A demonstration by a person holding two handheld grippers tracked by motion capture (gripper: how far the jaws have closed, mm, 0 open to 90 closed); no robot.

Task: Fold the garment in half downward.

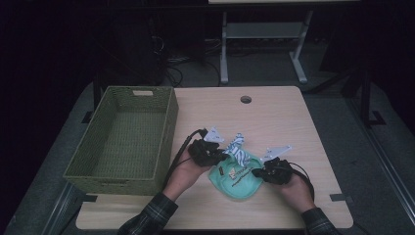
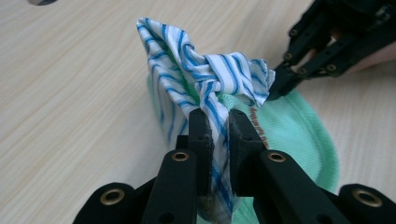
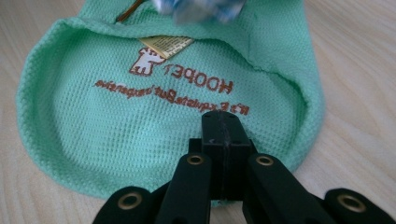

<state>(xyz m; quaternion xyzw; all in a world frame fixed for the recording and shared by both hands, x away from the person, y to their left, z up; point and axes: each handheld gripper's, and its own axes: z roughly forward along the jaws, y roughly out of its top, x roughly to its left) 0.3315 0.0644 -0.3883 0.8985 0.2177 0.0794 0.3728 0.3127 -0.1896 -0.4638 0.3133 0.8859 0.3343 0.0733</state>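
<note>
Pinching the mint green garment (image 1: 236,178) near the table's front edge, the right gripper (image 1: 258,172) is pressed together on its hem; the left gripper (image 1: 221,157) clamps its striped cloth (image 1: 237,147). Left stands a green basket (image 1: 164,147); bare table (image 1: 274,115) lies beyond.

A pale wooden table (image 1: 274,122) carries a green woven basket (image 1: 125,139) left of the left gripper (image 1: 221,155), and a mint garment (image 1: 237,180) between both grippers.
</note>
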